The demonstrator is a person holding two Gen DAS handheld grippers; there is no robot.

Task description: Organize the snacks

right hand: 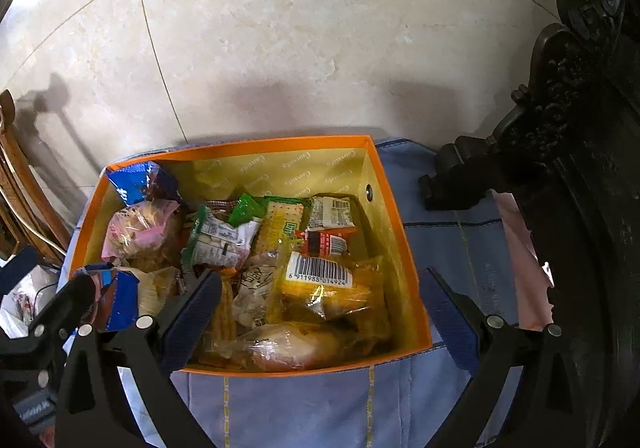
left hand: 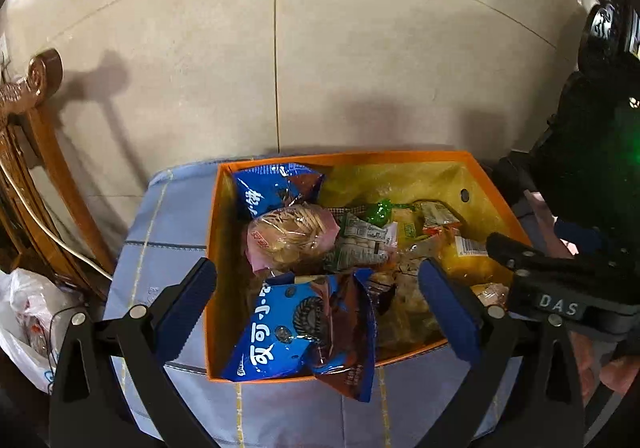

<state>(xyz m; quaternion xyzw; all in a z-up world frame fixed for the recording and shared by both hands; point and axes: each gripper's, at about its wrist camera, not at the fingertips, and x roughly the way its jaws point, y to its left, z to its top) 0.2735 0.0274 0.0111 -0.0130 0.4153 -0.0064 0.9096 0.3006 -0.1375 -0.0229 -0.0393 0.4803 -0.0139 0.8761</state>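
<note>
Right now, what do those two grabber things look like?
Both look the same. The left gripper has black angular plastic arms with round silver bolts, and its jaws are lined with ribbed blue pads. The right gripper is built likewise, black with blue pads. From the left camera, its side shows white letters reading DAS and a green light glowing on its body.

Open-topped orange box (right hand: 396, 208) crammed with snack packets (right hand: 320, 272); dark carved furniture (right hand: 568, 152) alongside.
</note>
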